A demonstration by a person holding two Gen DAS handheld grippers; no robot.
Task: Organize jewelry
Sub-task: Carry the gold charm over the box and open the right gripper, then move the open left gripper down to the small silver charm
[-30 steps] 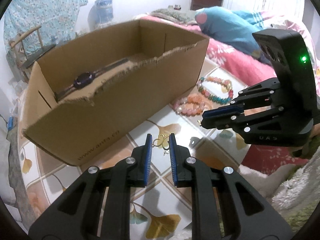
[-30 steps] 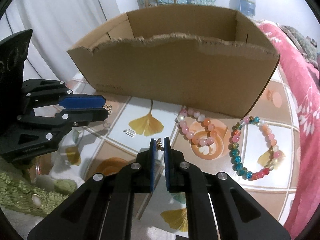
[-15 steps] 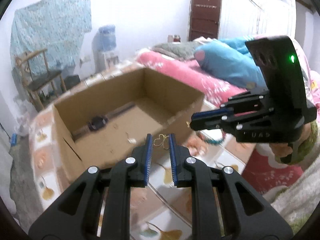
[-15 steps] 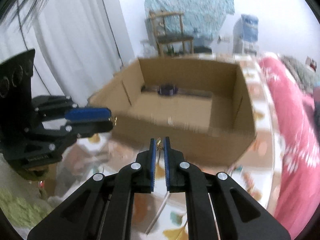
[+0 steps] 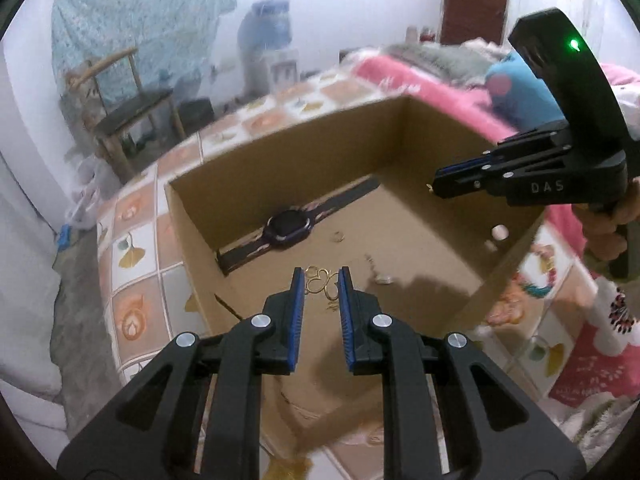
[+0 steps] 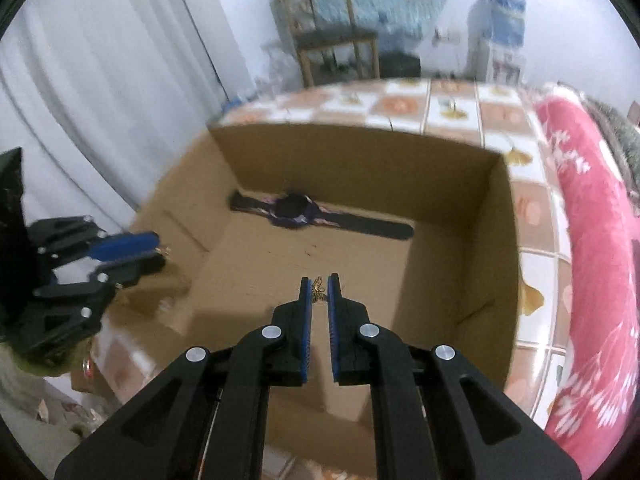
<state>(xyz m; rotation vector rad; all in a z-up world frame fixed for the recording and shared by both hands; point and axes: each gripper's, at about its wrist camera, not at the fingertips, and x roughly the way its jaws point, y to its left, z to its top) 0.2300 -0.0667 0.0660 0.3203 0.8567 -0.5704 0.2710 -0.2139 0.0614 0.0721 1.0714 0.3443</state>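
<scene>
- At 9 o'clock of the left wrist view, the tiled tabletop (image 5: 132,240) is showing orange and white squares with leaf prints, beside the left wall of the cardboard box (image 5: 192,240).
- A dark watch (image 5: 288,228) is lying flat on the box floor at about 11 o'clock from the left gripper (image 5: 322,280), along the far wall.
- The left gripper is hanging over the open box and is clenching a gold wire earring (image 5: 320,284) between its blue pads; the piece is sitting at the fingertips, above the box floor.
- Small pale pieces (image 5: 384,278) are lying on the box floor at 2 o'clock from that gripper; they are too blurred to name.
- At 3 o'clock, the right gripper (image 5: 434,186) is reaching over the right rim of the box, and a hand (image 5: 608,228) is gripping its handle.
- In the right wrist view, the right gripper (image 6: 319,288) is clamping a tiny gold butterfly earring (image 6: 318,290) at its tips, over the box floor.
- Bead bracelets (image 5: 536,284) are lying outside the box at 4 o'clock, blurred.
</scene>
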